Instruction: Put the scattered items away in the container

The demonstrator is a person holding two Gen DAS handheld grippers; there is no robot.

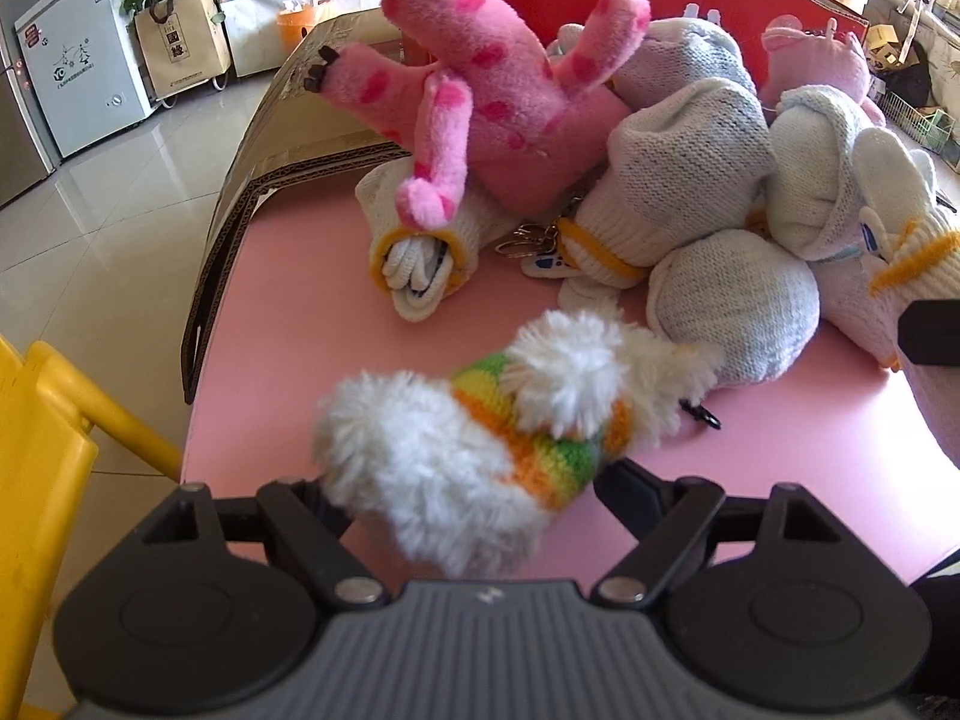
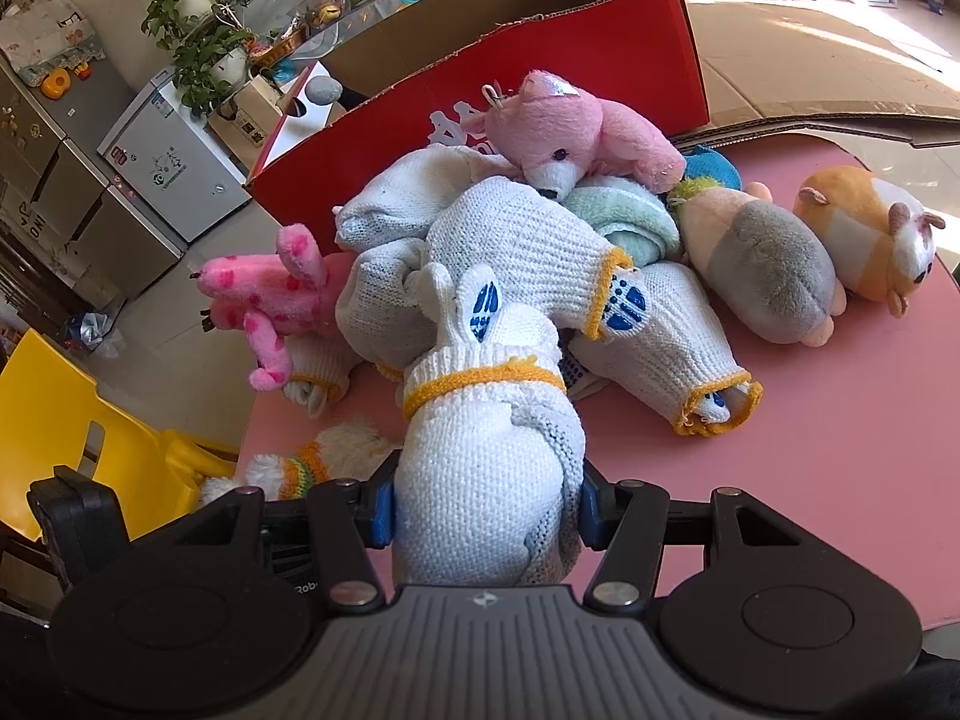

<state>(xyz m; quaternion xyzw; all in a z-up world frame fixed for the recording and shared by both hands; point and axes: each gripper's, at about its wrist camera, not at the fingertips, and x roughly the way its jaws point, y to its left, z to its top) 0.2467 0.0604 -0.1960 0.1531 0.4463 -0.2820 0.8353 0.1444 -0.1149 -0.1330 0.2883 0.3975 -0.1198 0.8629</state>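
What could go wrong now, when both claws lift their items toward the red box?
1. The right claw squeezes a rolled glove that leans against the glove pile; lifting may drag neighbours along.
2. The left claw holds the fluffy white toy by soft fur, so it could slip.
3. Its clip lies on the pink table beside a glove and might snag.

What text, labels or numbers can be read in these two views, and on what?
"Rob", cut off, on the housing of the right gripper.
"國", on the paper bag; the character beneath is blurred.
White print on the red box: mostly hidden by the pink bear, unreadable.
Logos on the white freezer: too small to read.
Blue marks on the gloves: not legible.
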